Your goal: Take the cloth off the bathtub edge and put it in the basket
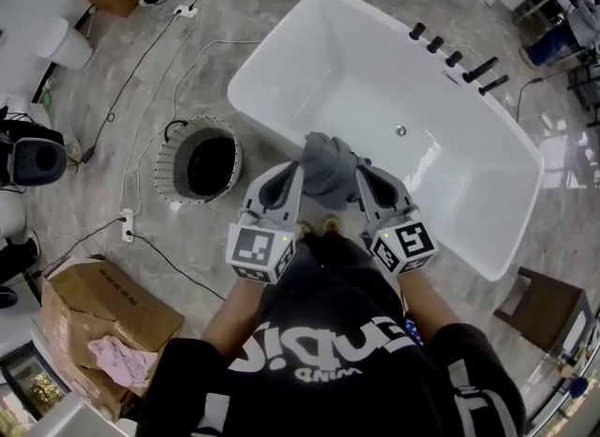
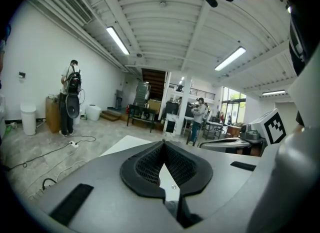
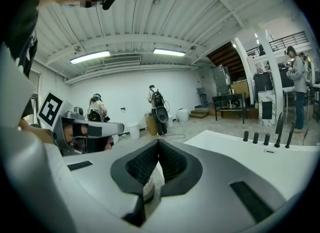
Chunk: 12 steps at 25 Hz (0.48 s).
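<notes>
1. white bathtub (image 1: 375, 60) fills the middle of the floor, set on a slant, inside bare, drain showing in the bottom
2. person in a black printed top stands at the tub's near long edge, one gripper in each hand, both held level and side by side
3. open cardboard box (image 1: 103, 304) on the floor at the person's left, pink rag (image 1: 122, 358) lying on its flap
4. brown stool (image 1: 548, 308) on the floor past the tub's right end
5. round basket (image 1: 167, 165) on the floor just left of the tub, upright, dark inside, nothing of the cloth in it
6. left gripper (image 1: 296, 171) has its jaws closed tip to tip, a bit of grey fabric showing low in the gap behind the tips, pinching the cloth's left side
7. right gripper (image 1: 359, 171) also clamped tight, tips meeting, on the cloth's right side
8. grey cloth (image 1: 328, 171) is bunched between the two gripper tips, over the tub's near edge, well apart from the basket
9. row of black taps (image 1: 455, 55) along the tub's far rim
10. white power strip (image 1: 127, 224) with a black cable on the floor between the basket and the box
</notes>
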Tool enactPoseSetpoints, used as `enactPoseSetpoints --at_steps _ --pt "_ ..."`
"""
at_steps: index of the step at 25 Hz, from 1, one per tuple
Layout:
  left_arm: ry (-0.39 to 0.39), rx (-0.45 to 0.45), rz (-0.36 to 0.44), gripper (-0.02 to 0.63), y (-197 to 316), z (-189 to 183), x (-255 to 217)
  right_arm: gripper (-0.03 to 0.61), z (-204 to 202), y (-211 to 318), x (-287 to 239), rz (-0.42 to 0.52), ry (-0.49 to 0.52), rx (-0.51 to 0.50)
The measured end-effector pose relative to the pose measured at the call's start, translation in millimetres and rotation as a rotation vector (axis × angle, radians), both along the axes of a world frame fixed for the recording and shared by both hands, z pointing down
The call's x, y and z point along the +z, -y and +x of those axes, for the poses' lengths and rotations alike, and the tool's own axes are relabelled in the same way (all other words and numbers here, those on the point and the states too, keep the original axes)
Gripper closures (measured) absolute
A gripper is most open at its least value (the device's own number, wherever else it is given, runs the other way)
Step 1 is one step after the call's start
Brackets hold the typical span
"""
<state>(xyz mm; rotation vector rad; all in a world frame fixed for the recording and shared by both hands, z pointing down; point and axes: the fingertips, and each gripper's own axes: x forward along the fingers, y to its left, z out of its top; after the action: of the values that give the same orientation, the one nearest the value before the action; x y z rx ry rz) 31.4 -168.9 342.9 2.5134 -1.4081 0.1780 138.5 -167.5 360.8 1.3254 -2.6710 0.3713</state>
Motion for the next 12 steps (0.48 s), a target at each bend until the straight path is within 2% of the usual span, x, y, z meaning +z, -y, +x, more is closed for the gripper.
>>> enactPoseSetpoints --at_steps 12 --pt "-0.014 0.003 -0.055 0.6 41 17 84 0.565 14 38 82 -0.057 0.004 0.019"
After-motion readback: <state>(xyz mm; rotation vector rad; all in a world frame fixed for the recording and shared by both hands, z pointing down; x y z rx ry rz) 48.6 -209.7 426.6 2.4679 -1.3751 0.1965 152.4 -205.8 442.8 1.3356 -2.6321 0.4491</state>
